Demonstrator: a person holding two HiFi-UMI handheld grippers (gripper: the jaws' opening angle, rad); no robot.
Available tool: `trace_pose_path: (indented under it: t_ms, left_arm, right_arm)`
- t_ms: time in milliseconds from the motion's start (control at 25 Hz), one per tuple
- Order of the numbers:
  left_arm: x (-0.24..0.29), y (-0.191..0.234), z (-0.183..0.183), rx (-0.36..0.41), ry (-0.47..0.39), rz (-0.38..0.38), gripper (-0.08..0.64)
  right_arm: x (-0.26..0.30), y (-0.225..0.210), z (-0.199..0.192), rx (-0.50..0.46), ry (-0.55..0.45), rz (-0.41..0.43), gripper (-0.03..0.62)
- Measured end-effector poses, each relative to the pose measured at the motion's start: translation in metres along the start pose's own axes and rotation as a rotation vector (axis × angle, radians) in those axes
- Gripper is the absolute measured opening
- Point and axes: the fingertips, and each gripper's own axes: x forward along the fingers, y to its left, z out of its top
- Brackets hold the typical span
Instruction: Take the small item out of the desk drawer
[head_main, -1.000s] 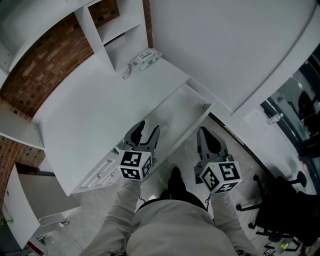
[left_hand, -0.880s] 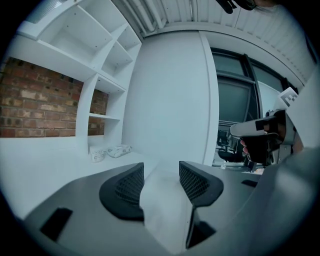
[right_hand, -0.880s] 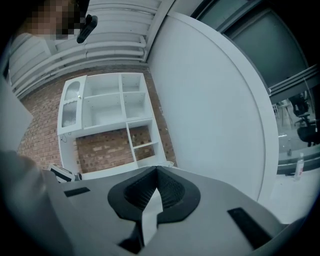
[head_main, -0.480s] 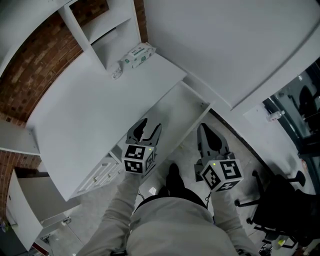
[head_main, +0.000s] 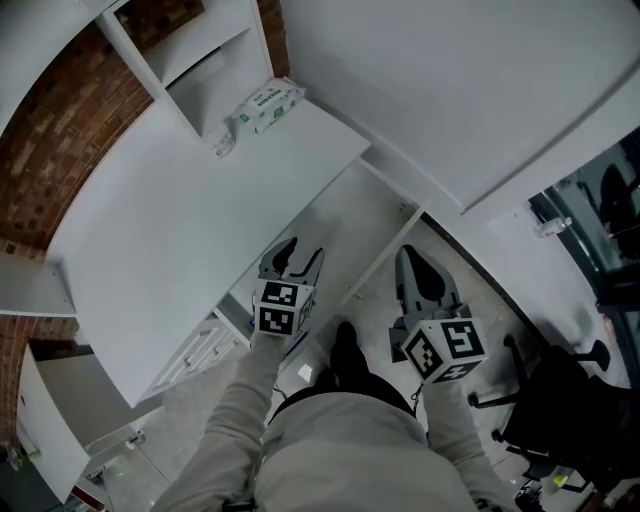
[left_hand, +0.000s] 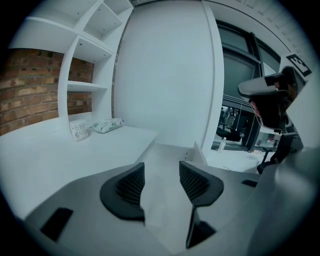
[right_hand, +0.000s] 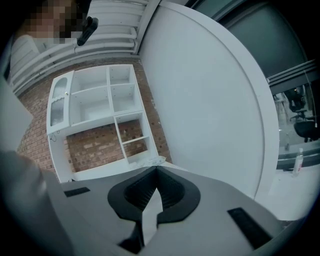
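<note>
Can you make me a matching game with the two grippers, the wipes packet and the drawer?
Things:
1. left hand-held gripper
2. right hand-held gripper
3. wipes packet
4. drawer

States or places:
a. jaws together
b. open, just below the desk top's edge
c. jaws apart
d. lying on the desk top, by the shelves

Pairs: 1-c, 2-a, 3-d, 4-b
</note>
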Motion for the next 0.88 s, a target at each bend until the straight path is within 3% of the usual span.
trace_pose_path:
  t_ms: [480, 680, 880]
  left_arm:
    - [0.049, 0.004, -0.066, 0.004, 0.204, -0.023, 0.229]
    - [0.07, 0.005, -0.11, -0.02, 0.292, -0.032, 0.23]
    - [0.074, 0.0, -0.131, -0.035, 0.399, -0.053, 0.233]
  right_arm:
    - [0.009, -0.019, -0.004, 0.014, 0.026, -0.021, 0.026]
    - [0.01, -0.027, -0.006, 0.021, 0.032, -0.029, 0.028]
    - [0.011, -0.033, -0.008, 0.026, 0.039, -0.04, 0.028]
